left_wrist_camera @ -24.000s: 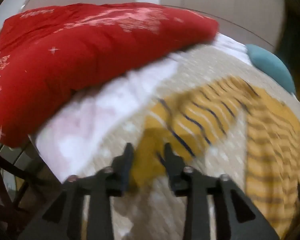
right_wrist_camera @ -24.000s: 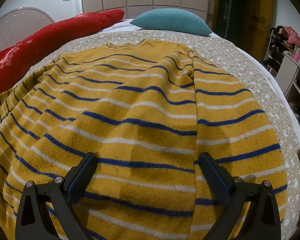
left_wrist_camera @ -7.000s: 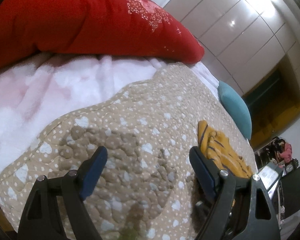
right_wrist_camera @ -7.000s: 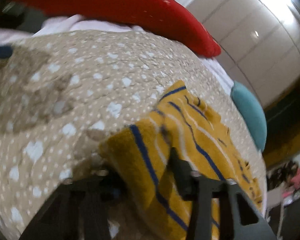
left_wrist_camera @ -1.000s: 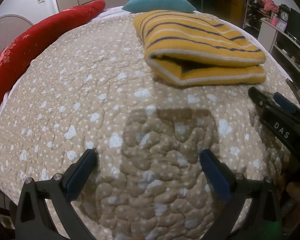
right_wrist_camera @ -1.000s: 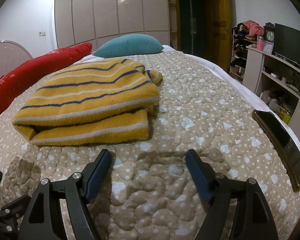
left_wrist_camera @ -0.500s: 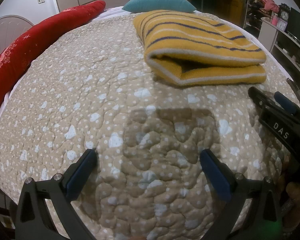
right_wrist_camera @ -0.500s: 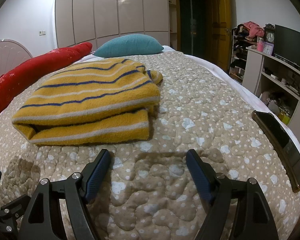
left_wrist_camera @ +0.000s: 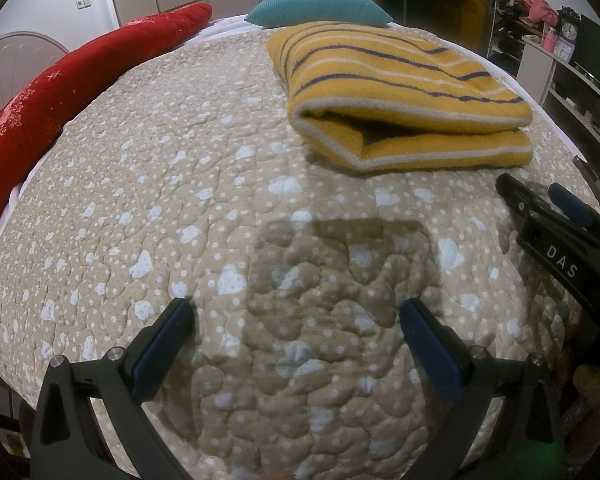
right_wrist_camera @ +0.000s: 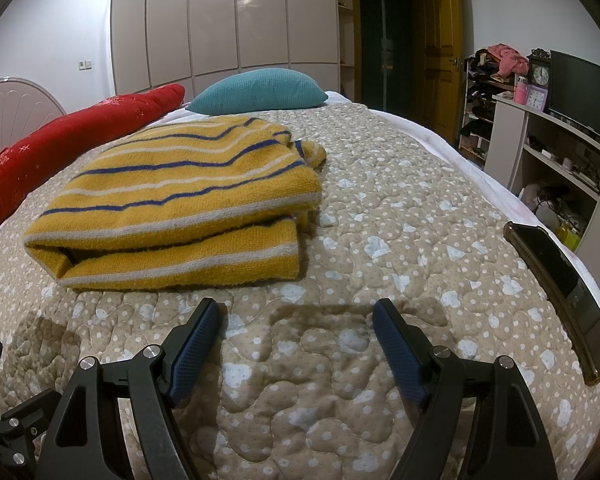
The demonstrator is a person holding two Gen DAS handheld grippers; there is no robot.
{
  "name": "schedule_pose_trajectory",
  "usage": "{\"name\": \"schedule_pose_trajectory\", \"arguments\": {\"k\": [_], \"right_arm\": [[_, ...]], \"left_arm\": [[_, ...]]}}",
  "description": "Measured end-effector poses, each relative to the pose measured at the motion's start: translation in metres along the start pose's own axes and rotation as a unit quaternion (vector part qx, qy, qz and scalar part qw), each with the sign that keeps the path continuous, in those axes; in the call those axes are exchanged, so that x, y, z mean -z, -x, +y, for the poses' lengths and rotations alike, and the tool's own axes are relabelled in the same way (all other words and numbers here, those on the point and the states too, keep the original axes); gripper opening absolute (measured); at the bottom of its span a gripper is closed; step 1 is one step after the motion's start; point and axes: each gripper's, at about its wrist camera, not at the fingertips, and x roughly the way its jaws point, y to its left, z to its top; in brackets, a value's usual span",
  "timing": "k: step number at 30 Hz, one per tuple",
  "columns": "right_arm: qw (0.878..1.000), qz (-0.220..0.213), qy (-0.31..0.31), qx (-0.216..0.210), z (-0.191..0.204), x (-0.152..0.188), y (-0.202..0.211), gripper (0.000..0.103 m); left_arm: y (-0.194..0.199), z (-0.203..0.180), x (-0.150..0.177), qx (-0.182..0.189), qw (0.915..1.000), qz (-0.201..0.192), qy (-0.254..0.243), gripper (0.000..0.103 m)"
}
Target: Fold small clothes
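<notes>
Beige quilted bedspread (right_wrist_camera: 380,208) is filling both of my views, and I am counting one red bolster (right_wrist_camera: 72,140) at ten o'clock, one folded yellow striped sweater (right_wrist_camera: 180,200) lying at eleven o'clock from my right gripper (right_wrist_camera: 296,324), one teal pillow (right_wrist_camera: 260,90) at twelve, and one dark phone (right_wrist_camera: 560,280) at three. My left gripper (left_wrist_camera: 296,316) and right one are both gaping wide, gripping nothing.

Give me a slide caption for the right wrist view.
Folded yellow striped sweater resting on the quilted bedspread, right tool open and empty in front of it.
</notes>
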Motion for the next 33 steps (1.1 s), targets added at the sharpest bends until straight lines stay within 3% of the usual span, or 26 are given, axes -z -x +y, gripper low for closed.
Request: {"name": "schedule_pose_trajectory", "arguments": {"k": [33], "right_arm": [[1.000,-0.001,0.002,0.000,0.0004,0.0004,-0.0006,0.083]], "left_arm": [[0.0033,-0.0065,0.0019,-0.005,1.0000,-0.006,0.005,0.103]]}}
